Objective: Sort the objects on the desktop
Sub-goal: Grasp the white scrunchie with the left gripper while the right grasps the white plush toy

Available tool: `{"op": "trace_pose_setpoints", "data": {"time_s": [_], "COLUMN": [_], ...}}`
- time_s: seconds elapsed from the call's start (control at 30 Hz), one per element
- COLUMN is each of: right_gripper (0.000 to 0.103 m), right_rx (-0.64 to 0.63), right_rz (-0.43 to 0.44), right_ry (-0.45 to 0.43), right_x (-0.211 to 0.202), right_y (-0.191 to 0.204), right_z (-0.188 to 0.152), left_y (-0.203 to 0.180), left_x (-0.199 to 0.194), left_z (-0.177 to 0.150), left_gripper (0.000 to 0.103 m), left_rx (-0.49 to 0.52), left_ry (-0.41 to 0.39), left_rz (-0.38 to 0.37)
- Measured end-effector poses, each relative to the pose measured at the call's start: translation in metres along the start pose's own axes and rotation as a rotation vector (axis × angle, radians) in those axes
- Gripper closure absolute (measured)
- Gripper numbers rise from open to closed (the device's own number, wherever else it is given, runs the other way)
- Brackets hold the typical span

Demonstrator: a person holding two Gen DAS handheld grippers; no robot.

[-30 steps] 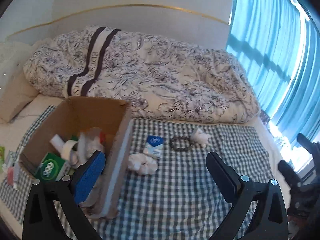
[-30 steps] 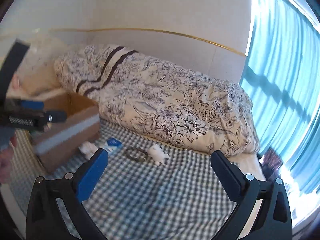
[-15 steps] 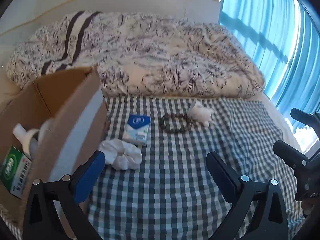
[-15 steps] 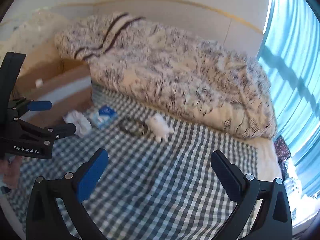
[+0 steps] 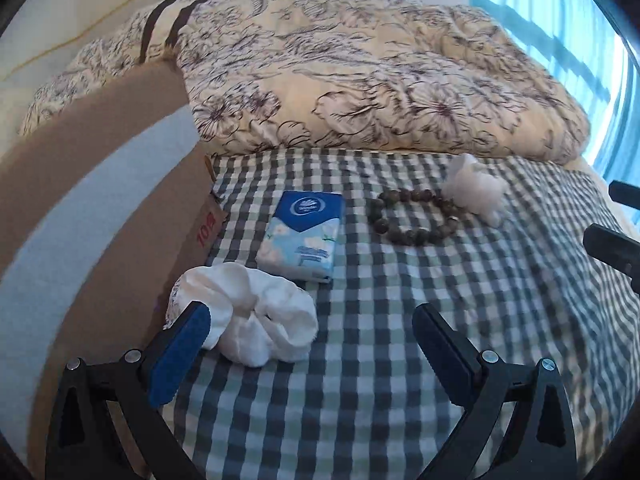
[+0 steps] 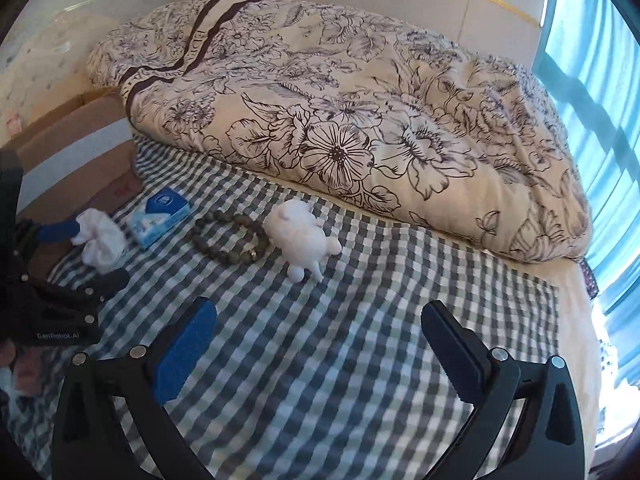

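Note:
On the checked cloth lie a crumpled white cloth, a blue tissue pack, a dark bead bracelet and a small white plush toy. My left gripper is open, low over the cloth, its blue-padded finger touching the white cloth's left side. My right gripper is open and empty, a short way in front of the plush toy and bracelet. The right wrist view also shows the left gripper by the white cloth and the tissue pack.
A cardboard box stands at the left, its taped wall right beside the white cloth. A bunched floral duvet lies behind the objects. Blue curtains hang at the right. A hand holds the left gripper.
My left gripper has swung right from over the box and come down close to the white cloth. My right gripper has dropped nearer the plush toy and bracelet.

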State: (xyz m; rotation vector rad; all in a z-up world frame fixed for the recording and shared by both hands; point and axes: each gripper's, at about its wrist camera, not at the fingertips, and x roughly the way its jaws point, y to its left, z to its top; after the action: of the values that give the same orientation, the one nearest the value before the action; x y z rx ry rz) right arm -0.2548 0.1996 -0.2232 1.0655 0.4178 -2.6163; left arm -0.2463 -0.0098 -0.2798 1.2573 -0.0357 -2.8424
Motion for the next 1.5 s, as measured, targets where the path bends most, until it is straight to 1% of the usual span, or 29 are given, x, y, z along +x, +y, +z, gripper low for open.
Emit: {"op": "trace_pose_setpoints", "data": {"time_s": [0.1,0.27,0.33,0.37,0.4,0.43,0.47,0.5,0.53,0.6,0.67,0.7,0.77,0.87,0.9,0.93,0.97,1.0,1.07,1.1,1.23,1.27,1.3,1.4,1.5], "right_gripper": [0.0,0.0,0.0,0.0,0.0,0.0,0.0,0.0,0.0,0.0,0.0,0.0,0.0,0.0,0.004,0.009,0.029,0.043,0.043,0.043,0.044,0.056,0.054,0.055,0.055], "right_rx": [0.014,0.026,0.012,0.004,-0.006,-0.019,-0.031,-0.042,-0.045,-0.026,0.015,0.035,0.047,0.01,-0.001,-0.009,-0.025,-0.04,-0.056,-0.046,0.038,0.051,0.067,0.114,0.13], "right_rz": [0.001,0.029,0.033,0.041,0.053,0.058,0.053,0.041,0.033,0.01,0.001,0.014,0.025,-0.013,-0.035,-0.043,-0.037,-0.03,-0.046,-0.036,0.006,0.013,0.014,0.043,0.048], "right_ry": [0.004,0.023,0.026,0.03,0.035,0.041,0.046,0.052,0.057,0.072,0.085,0.084,0.085,0.078,0.075,0.076,0.083,0.091,0.09,0.09,0.084,0.08,0.076,0.077,0.074], "right_x": [0.014,0.04,0.052,0.059,0.067,0.074,0.081,0.089,0.094,0.106,0.116,0.119,0.123,0.123,0.123,0.123,0.124,0.124,0.122,0.12,0.105,0.099,0.091,0.07,0.048], "right_y": [-0.003,-0.005,-0.003,-0.002,0.001,0.003,0.005,0.006,0.006,0.002,-0.002,-0.004,-0.003,0.004,0.007,0.009,0.013,0.018,0.021,0.02,0.009,0.007,0.005,0.004,0.007], "right_z": [0.004,0.012,0.016,0.019,0.021,0.022,0.024,0.025,0.027,0.028,0.028,0.028,0.026,0.027,0.027,0.027,0.027,0.026,0.025,0.025,0.019,0.017,0.014,0.006,-0.005], "left_y": [-0.001,-0.003,-0.004,-0.004,-0.002,0.002,0.007,0.012,0.017,0.03,0.036,0.035,0.03,0.021,0.019,0.018,0.018,0.017,0.016,0.015,0.015,0.015,0.015,0.014,0.011], "left_x": [0.012,0.027,0.032,0.035,0.037,0.038,0.038,0.038,0.038,0.035,0.034,0.033,0.028,0.023,0.021,0.02,0.019,0.019,0.014,0.011,-0.006,-0.01,-0.016,-0.033,-0.051], "left_z": [0.001,0.002,0.003,0.004,0.004,0.005,0.006,0.007,0.007,0.007,0.005,0.004,0.003,0.003,0.003,0.003,0.003,0.004,0.005,0.005,0.004,0.004,0.004,0.003,0.001], "left_gripper": [0.0,0.0,0.003,0.007,0.015,0.019,0.03,0.044,0.05,0.07,0.076,0.078,0.08,0.08,0.08,0.08,0.08,0.08,0.08,0.08,0.08,0.08,0.08,0.08,0.08], "left_rx": [0.009,0.026,0.029,0.024,0.015,-0.006,-0.026,-0.053,-0.073,-0.128,-0.151,-0.145,-0.123,-0.082,-0.073,-0.07,-0.068,-0.065,-0.056,-0.052,-0.044,-0.045,-0.046,-0.036,-0.022], "left_ry": [0.014,0.039,0.051,0.062,0.067,0.069,0.069,0.067,0.063,0.039,0.029,0.027,0.014,0.004,-0.001,-0.005,-0.008,-0.006,-0.002,-0.003,-0.016,-0.019,-0.024,-0.042,-0.059], "left_rz": [-0.016,0.01,0.014,0.012,0.006,-0.01,-0.022,-0.029,-0.032,-0.072,-0.092,-0.094,-0.081,-0.09,-0.096,-0.099,-0.104,-0.107,-0.106,-0.106,-0.115,-0.117,-0.122,-0.127,-0.125]}}
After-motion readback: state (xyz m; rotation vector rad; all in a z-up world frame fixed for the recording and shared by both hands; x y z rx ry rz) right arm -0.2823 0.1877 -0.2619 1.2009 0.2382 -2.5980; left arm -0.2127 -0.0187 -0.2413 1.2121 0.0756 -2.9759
